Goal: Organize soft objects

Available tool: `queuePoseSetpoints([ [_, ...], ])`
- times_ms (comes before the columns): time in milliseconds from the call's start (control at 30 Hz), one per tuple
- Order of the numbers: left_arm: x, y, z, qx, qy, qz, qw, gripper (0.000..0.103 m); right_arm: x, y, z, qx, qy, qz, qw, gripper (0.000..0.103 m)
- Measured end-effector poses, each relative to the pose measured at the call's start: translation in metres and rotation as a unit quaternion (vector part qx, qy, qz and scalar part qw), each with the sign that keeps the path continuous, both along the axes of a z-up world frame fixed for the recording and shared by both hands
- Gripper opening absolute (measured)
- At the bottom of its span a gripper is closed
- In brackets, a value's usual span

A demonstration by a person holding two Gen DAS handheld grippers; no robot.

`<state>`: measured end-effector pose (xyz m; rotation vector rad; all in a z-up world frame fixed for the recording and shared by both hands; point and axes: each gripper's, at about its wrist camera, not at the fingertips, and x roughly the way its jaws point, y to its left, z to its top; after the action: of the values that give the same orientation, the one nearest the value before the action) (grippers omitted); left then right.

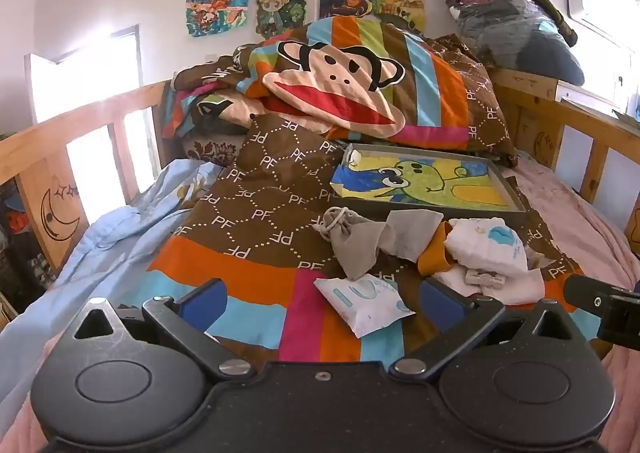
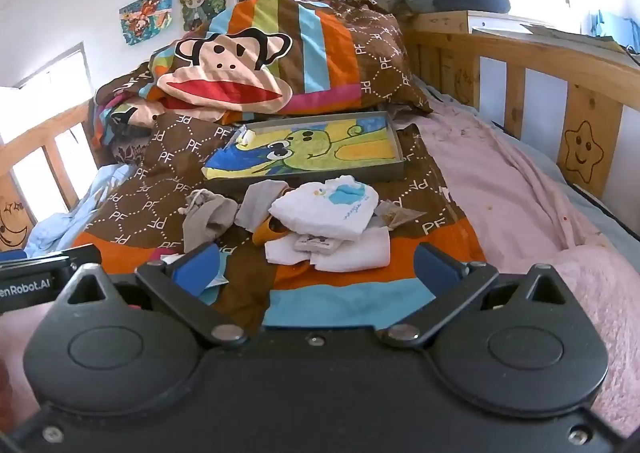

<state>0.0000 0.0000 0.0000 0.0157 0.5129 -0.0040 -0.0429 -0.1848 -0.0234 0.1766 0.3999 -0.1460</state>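
- The left gripper hangs low over the striped quilt, its blue-padded fingers spread wide with nothing between them.
- Just ahead of it, between the finger lines, a white wipes packet with pale blue print lies flat on the quilt.
- The right gripper is likewise spread wide and holds nothing; its body shows at the right edge of the left wrist view.
- A shallow grey tray rests on the quilt beyond the pile, tilted slightly; its bottom is covered by a crayon drawing of a green frog-like figure on yellow and blue (no loose item is visible in it apart from a small crumpled bit at its far left corner).
- In front of the tray, outside it, sits the clutter of soft things: a grey drawstring pouch, a grey cloth beside it, an orange piece partly tucked under, and a folded white diaper with a blue mark.
- Under the diaper lies a white cloth, with a small pale clip on top of it.
- Behind the tray, a heap of bedding carries a monkey-face pillow.
- A pink blanket covers the bed's right side, along the wooden rail.
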Motion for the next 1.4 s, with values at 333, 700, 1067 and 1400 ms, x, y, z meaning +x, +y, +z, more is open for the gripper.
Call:
queuePoseSetpoints([
  [333,-0.0005,0.0000,0.0000,-0.001,0.000,0.000,1.0000,0.102,0.0002,0.0003,0.0000,-0.001,0.004,0.000,1.000,0.103],
  [700,0.0003,0.0004,0.0001,-0.003,0.004,-0.001,1.0000,0.102,0.0023,0.0016,0.0002,0.003,0.009,-0.001,1.000,0.103],
  [1067,0.0005,0.0006,0.0002,-0.004,0.005,0.000,1.0000,0.102,0.0040,0.0008,-0.0024,0.003,0.012,-0.001,1.000,0.103],
  [1400,0.0007,0.0007,0.0002,-0.005,0.006,0.000,1.0000,0.102,0.0049,0.0011,-0.0031,0.005,0.013,-0.002,1.000,0.103],
])
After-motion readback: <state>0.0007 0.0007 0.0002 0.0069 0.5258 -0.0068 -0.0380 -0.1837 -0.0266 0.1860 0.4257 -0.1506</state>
